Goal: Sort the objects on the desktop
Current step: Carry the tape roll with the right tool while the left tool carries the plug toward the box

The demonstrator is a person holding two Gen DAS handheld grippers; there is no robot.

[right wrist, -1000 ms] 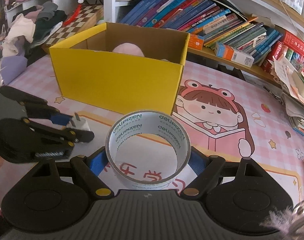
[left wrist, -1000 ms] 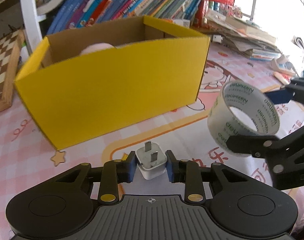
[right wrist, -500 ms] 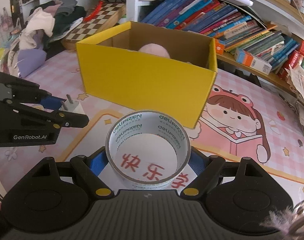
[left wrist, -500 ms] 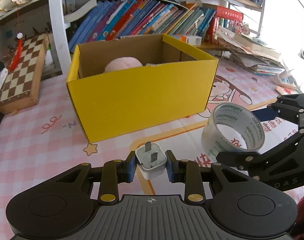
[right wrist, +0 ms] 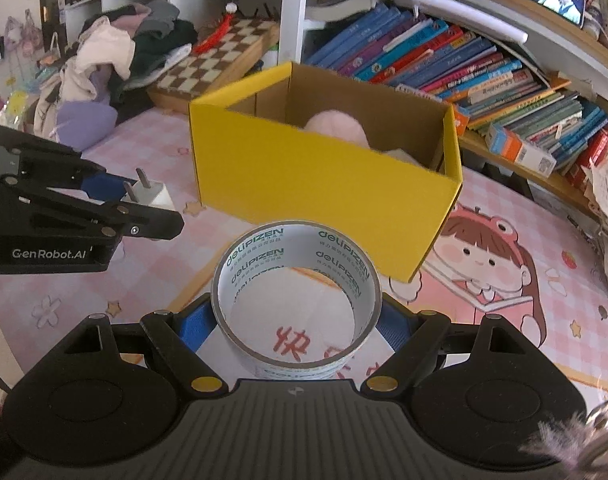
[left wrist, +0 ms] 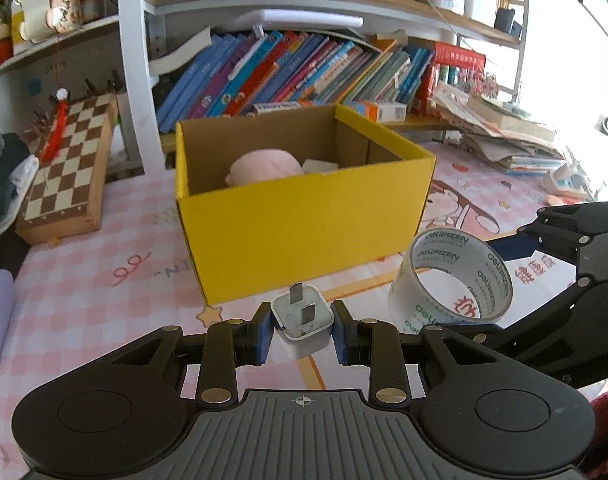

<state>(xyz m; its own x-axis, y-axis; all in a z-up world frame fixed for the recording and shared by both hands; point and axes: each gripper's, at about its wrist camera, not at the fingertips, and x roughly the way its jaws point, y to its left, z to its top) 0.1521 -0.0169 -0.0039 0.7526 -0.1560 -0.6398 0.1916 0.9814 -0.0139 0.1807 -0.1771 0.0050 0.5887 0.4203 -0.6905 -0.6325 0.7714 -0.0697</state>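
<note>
My left gripper [left wrist: 302, 330] is shut on a white plug adapter [left wrist: 302, 320], prongs up, held above the table in front of the yellow cardboard box [left wrist: 304, 220]. My right gripper [right wrist: 296, 320] is shut on a roll of clear tape [right wrist: 296, 300]. From the left wrist view the tape roll [left wrist: 449, 280] hangs to the right of the adapter. From the right wrist view the adapter [right wrist: 150, 196] sits to the left of the box [right wrist: 323, 184]. Inside the box lie a pink soft object [left wrist: 264, 166] and something white [left wrist: 319, 166].
A chessboard case [left wrist: 68, 176] leans at the left of the box. A shelf of books [left wrist: 304, 72] runs behind it. Stacked papers [left wrist: 503, 136] lie at the right, a pile of clothes [right wrist: 120, 52] at the far left. The pink cartoon tablecloth [right wrist: 503, 272] covers the table.
Both grippers have risen and drawn back from the box, so more of its open top shows. The adapter and the tape roll stay held.
</note>
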